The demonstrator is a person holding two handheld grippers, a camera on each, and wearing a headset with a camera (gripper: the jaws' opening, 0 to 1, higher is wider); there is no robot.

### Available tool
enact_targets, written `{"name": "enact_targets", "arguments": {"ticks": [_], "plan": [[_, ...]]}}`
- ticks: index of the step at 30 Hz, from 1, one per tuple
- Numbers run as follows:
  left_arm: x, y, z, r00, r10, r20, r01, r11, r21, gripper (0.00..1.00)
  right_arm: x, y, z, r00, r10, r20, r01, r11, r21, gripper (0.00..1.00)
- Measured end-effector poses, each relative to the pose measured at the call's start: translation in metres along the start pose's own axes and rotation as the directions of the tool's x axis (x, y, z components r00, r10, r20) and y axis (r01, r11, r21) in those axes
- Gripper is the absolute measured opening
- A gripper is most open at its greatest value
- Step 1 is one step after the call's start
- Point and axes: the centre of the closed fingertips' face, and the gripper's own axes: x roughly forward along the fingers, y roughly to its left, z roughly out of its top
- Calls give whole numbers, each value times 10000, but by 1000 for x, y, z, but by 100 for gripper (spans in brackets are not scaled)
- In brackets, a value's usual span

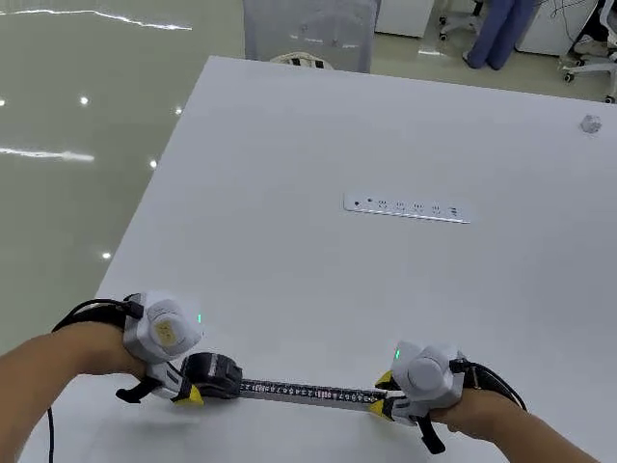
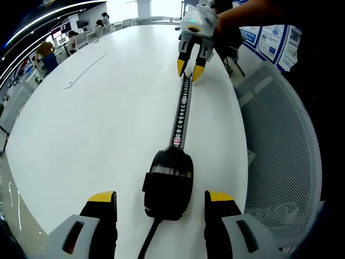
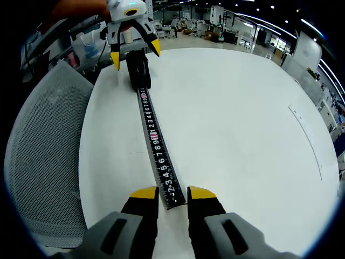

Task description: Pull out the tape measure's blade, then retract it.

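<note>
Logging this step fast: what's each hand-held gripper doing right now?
Left hand-held gripper: open, straddling the tape measure case.
Right hand-held gripper: closed on the blade tip.

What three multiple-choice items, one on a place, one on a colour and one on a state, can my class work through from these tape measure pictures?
1. Where is the tape measure's case?
A. between the left gripper's jaws
B. lifted in the air
C. stacked on a box

2. What colour are both grippers' jaw tips?
A. red
B. yellow
C. blue

3. How is the blade?
A. wound fully in
B. pulled out flat along the table
C. curled upward

1 A: the case sits between that gripper's open jaws.
2 B: yellow tips show in each gripper view.
3 B: its numbered length runs from the case to the right gripper.
</note>
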Motion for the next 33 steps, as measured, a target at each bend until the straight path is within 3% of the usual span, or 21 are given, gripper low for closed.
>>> {"name": "enact_targets", "arguments": {"ticks": [4,5,9,11,14,16,18,20,22,23,25,26,28,29,31,32,33], "plan": [[-5,0,1,9996,225,163,-218,9989,-416,70,-8,1,1,9999,-77,79,77,10000,28,24],[-6,4,3,9979,560,335,-542,9973,-503,75,-10,0,0,9999,-101,122,99,9998,142,25],[-9,2,-1,9952,892,402,-852,9921,-917,91,-18,1,-6,9994,-257,216,246,9984,508,35],[-11,2,-3,9914,1202,524,-1136,9869,-1141,95,-24,1,-8,9983,-457,365,433,9970,649,38],[-12,-5,-6,9875,1340,828,-1180,9777,-1739,97,-31,1,-8,9946,-758,710,686,9928,978,47],[-15,-6,-9,9819,1603,1005,-1367,9684,-2084,98,-37,-2,-8,9875,-1160,1066,1001,9845,1442,54],[-20,-4,-7,9688,2015,1445,-1562,9485,-2756,98,-43,-1,-12,9815,-1396,1308,1128,9745,1939,62],[-25,-5,-4,9565,2244,1864,-1544,9316,-3291,98,-49,-5,-17,9700,-1856,1572,1449,9600,2395,68],[-31,-10,-9,9475,2457,2048,-1535,9111,-3825,99,-56,-6,-24,9547,-2293,1897,1562,9287,3364,75],[-33,-11,-11,9428,2561,2133,-1564,9052,-3952,99,-59,-7,-28,9503,-2458,1909,1664,9197,3556,77],[-40,-13,-15,9281,2870,2370,-1646,8875,-4304,100,-66,-5,-33,9374,-2789,2085,1830,9040,3865,82],[-44,-14,-17,9223,3018,2414,-1678,8755,-4531,100,-67,-2,-36,9370,-2781,2115,1830,9063,3810,84],[-54,-14,-22,9005,3442,2657,-1767,8480,-4997,100,-73,1,-42,9251,-3075,2226,2021,8953,3969,89],[-56,-16,-25,8952,3542,2704,-1776,8401,-5125,100,-74,3,-44,9224,-3126,2271,2044,8936,3997,92],[-58,-24,-37,8994,3534,2571,-1804,8361,-5181,100,-80,7,-46,9094,-3316,2513,2048,8825,4234,95],[-61,-27,-43,8988,3613,2483,-1824,8232,-5376,100,-83,11,-50,9054,-3382,2567,2034,8761,4370,98],[-64,-29,-46,8909,3785,2511,-1864,8089,-5577,100,-85,13,-52,9035,-3418,2587,2010,8708,4486,100]]}}
